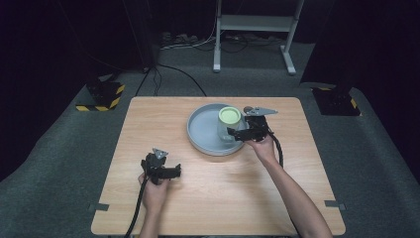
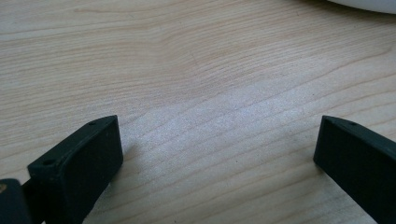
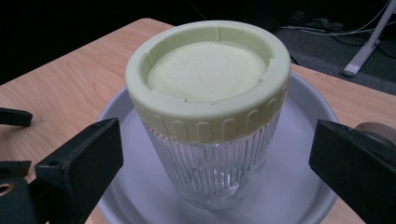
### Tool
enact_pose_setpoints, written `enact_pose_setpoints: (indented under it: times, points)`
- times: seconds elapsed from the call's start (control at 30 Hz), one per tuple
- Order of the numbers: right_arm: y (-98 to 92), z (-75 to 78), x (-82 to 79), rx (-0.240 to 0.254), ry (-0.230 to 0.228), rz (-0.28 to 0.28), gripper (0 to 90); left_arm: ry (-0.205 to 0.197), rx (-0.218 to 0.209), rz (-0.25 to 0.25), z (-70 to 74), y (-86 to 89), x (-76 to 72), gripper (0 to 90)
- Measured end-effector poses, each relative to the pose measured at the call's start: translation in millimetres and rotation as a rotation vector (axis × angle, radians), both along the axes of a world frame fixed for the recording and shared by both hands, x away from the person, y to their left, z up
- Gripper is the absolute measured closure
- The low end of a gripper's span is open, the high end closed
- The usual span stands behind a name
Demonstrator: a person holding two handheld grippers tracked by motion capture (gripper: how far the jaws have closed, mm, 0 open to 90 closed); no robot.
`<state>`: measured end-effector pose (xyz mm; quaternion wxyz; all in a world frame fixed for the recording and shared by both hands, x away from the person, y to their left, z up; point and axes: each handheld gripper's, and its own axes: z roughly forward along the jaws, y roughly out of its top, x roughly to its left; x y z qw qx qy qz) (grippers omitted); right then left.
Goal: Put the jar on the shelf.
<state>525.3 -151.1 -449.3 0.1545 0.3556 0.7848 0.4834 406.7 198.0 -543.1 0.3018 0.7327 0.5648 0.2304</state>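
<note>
A ribbed clear glass jar (image 3: 212, 163) with a pale green screw lid (image 3: 208, 79) stands upright in a round grey tray (image 3: 303, 140); in the high view the jar (image 1: 229, 124) sits in the right half of the tray (image 1: 200, 130). My right gripper (image 3: 215, 154) is open, its jaws on either side of the jar without touching it; from above the right gripper (image 1: 236, 131) reaches in from the tray's right rim. My left gripper (image 1: 173, 171) hovers open over bare wood near the table's front left, with nothing between the jaws of the left gripper (image 2: 217, 149).
The wooden table (image 1: 163, 119) carries the tray at its back centre. A small brown round object (image 1: 247, 109) lies just behind the right gripper. Beyond the table stand a white desk frame (image 1: 252, 25) and floor cables (image 1: 173, 72).
</note>
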Motion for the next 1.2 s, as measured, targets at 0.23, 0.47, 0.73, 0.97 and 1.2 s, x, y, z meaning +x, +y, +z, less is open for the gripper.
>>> enact_pose_setpoints:
  times: [0.23,0.47,0.73,0.97,1.2]
  points:
    - [-3.8,0.7,-1.5,0.006,-0.001,-0.002,2.7,0.000,0.000,0.000,0.0,0.0,0.0,1.3]
    - [-9.0,0.5,-3.2,0.010,-0.002,-0.005,2.8,0.000,0.001,0.000,0.0,0.0,0.0,1.3]
    - [-13.2,3.8,-5.8,0.018,-0.009,-0.006,2.8,0.000,0.001,0.000,0.0,0.0,0.0,1.3]
    - [-14.8,3.7,-8.0,0.018,-0.007,-0.010,3.0,0.000,0.001,0.000,0.0,0.0,0.0,1.3]
    - [-18.7,4.5,-10.0,0.018,-0.009,-0.013,3.2,-0.002,0.000,0.000,-0.1,-0.1,0.0,1.3]
